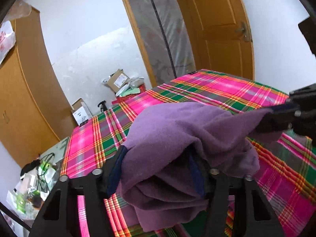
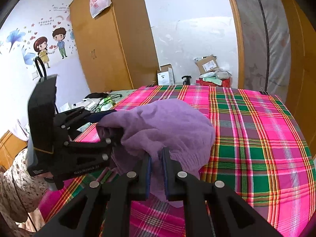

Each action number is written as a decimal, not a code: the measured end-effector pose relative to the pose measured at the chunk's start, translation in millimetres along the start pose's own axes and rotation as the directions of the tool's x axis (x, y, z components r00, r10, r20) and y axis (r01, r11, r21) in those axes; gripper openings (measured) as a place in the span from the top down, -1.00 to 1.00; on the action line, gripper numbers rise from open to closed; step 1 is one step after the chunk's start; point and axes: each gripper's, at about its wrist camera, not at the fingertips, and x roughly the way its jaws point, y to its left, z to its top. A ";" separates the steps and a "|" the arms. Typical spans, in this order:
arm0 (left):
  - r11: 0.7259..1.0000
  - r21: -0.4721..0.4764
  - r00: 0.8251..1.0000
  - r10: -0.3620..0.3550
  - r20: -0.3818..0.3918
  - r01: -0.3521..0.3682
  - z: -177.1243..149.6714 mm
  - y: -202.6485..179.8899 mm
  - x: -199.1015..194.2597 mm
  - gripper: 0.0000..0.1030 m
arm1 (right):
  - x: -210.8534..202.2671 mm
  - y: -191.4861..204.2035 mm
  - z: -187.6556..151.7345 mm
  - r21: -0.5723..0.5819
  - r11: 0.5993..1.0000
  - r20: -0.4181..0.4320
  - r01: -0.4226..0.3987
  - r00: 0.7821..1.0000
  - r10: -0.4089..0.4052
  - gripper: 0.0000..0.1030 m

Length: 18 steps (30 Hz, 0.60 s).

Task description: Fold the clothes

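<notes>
A purple fleece garment hangs bunched between both grippers above a pink and green plaid tablecloth. My left gripper holds a thick wad of it, with folds filling the wide gap between its blue pads. In the right wrist view that gripper sits at the left, clamped around the garment's left end. My right gripper is pinched narrowly on a thin edge of the fabric; in the left wrist view it grips the stretched right corner. The garment's lower folds droop toward the table.
A wooden wardrobe stands behind the table, with cardboard boxes beside it and a wrapped mattress in a doorway. Cables and packets clutter a side surface at the left. A person's patterned sleeve is behind the left gripper.
</notes>
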 end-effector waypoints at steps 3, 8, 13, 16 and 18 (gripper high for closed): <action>0.999 -0.040 1.000 -0.011 0.002 0.011 1.5 7.5 -0.5 0.56 | 2.4 0.4 1.2 0.017 1.000 -0.002 -0.002 1.000 0.002 0.80; 0.991 -0.124 0.999 -0.043 0.001 0.043 -2.4 23.8 -3.7 0.71 | 1.2 -0.9 4.2 0.021 1.000 0.006 -0.002 1.000 0.001 0.80; 0.992 -0.120 0.999 -0.043 0.004 0.043 -7.5 24.8 -8.0 0.72 | 1.7 -3.6 2.1 0.031 1.000 0.001 -0.003 1.000 0.003 0.80; 0.991 -0.123 0.999 -0.045 0.003 0.045 -9.9 26.4 -8.2 0.72 | 3.9 -1.5 -1.0 0.022 1.000 -0.013 -0.002 1.000 0.002 0.80; 0.993 -0.112 0.999 -0.036 0.006 0.037 -11.7 25.2 -9.5 0.67 | 6.5 -1.7 -3.0 0.015 1.000 -0.023 0.000 1.000 0.000 0.80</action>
